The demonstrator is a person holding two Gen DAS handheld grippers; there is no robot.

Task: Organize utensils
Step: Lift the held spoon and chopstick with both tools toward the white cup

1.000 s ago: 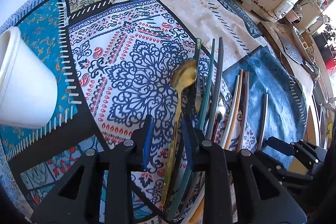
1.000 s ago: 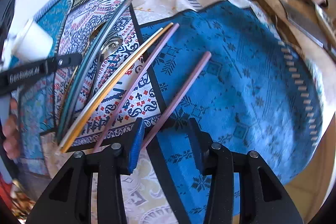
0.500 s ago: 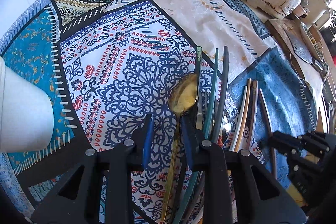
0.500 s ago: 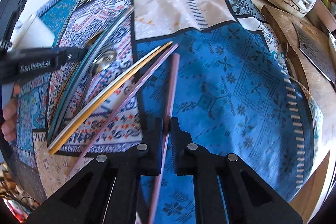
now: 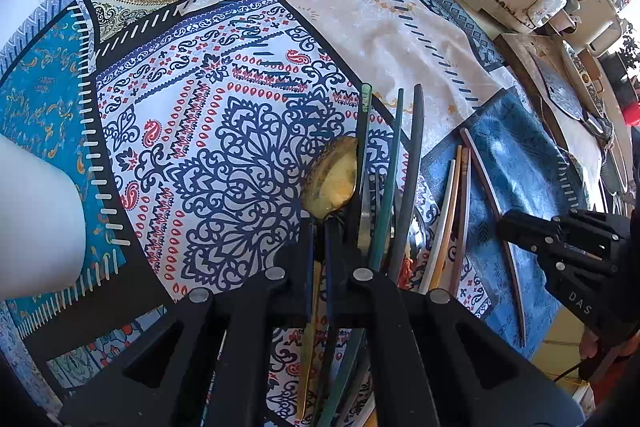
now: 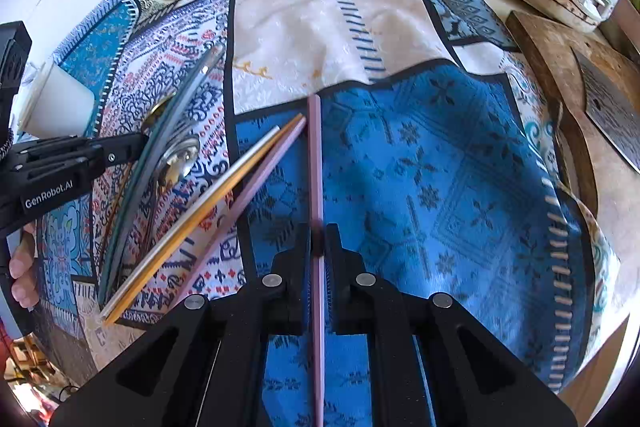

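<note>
The left hand-held gripper (image 5: 319, 243) is pinching the gold spoon (image 5: 332, 179) by its neck mid-bench while the right hand-held gripper (image 6: 319, 243) is clamping a pink chopstick (image 6: 316, 167) near the bench's right edge, seemingly to sort them.

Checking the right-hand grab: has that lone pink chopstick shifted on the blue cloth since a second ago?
Yes. The pink chopstick swung from slanted to straight between the right gripper, its tip nearing the cloth's top edge.
</note>
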